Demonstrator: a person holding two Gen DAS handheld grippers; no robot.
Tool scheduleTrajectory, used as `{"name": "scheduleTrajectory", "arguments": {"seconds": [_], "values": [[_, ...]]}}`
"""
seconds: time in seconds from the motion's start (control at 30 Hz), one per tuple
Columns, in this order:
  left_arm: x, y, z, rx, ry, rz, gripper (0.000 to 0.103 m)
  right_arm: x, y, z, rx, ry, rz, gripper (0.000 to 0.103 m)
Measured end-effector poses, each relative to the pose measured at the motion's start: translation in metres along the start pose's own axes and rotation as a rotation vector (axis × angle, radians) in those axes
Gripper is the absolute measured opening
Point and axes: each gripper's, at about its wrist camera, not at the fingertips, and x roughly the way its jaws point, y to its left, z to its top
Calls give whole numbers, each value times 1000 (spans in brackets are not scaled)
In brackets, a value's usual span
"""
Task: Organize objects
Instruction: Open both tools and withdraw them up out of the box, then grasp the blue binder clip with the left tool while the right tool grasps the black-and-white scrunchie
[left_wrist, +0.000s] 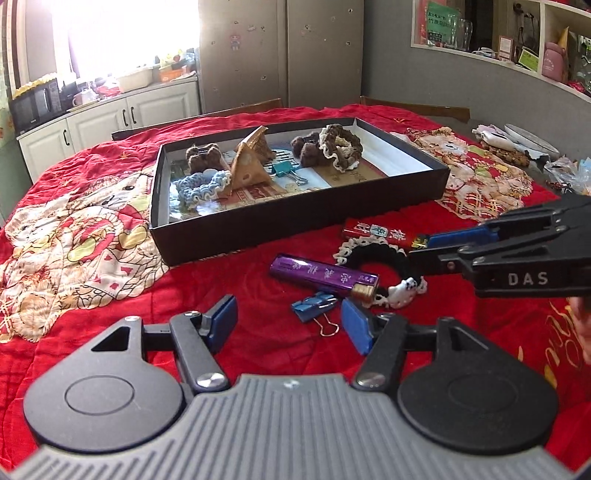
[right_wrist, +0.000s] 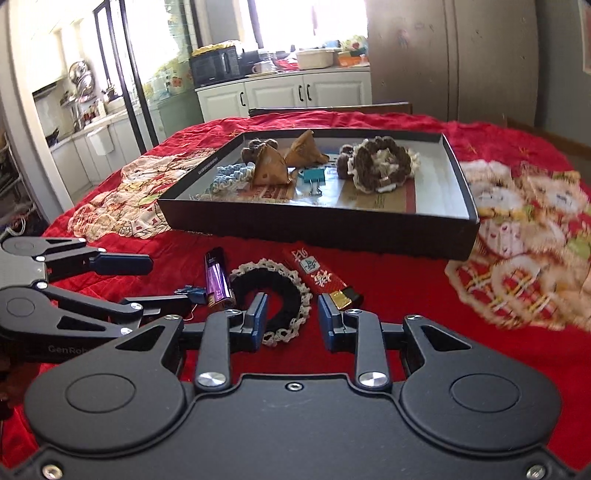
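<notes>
On the red quilt (left_wrist: 236, 295) lie a blue binder clip (left_wrist: 314, 306), a purple lighter (left_wrist: 325, 275), a black scrunchie with white lace (left_wrist: 380, 266) and a red lighter (left_wrist: 380, 234). My left gripper (left_wrist: 290, 325) is open just short of the binder clip, with nothing between its pads. From the right comes my right gripper (left_wrist: 421, 247), its tips over the scrunchie's edge beside the red lighter. In the right wrist view the right gripper (right_wrist: 291, 321) stands narrowly open, gripping nothing, with the scrunchie (right_wrist: 273, 295) just ahead. The left gripper (right_wrist: 170, 280) reaches in by the clip (right_wrist: 194, 293).
A shallow black box (left_wrist: 295, 229) sits beyond the loose items, holding brown and blue scrunchies, triangular pouches and a teal clip. Small clutter (left_wrist: 517, 144) lies at the table's far right. Chair backs stand behind the table; kitchen cabinets are farther off.
</notes>
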Motion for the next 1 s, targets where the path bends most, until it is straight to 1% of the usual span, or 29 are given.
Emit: {"name": "scheduleTrajectory", "arguments": {"seconds": [0.07, 0.27, 0.43, 0.53, 0.63, 0.77, 0.83, 0.93, 1.0], "values": [[2, -1, 0, -1, 1, -5, 74, 4, 1, -1, 7, 5, 3, 28], [13, -6, -1, 1, 10, -14, 74, 17, 8, -7, 2, 16, -24, 28], [24, -6, 0, -14, 9, -17, 74, 23, 15, -8, -39, 3, -68, 28], [26, -5, 0, -23, 3, -18, 72, 23, 18, -10, -62, -5, -83, 24], [26, -5, -2, -28, -1, -17, 70, 22, 18, -12, -57, -16, -85, 18], [24, -7, -3, -32, -8, -14, 57, 19, 15, -14, -45, -24, -78, 15], [23, -8, -3, -38, -10, -18, 53, 18, 13, -14, -43, -27, -77, 14], [21, -10, -4, -29, -14, -22, 44, 17, 13, -15, -38, -33, -75, 14], [20, -13, -5, -21, -17, -25, 35, 15, 12, -16, -36, -36, -74, 14]]}}
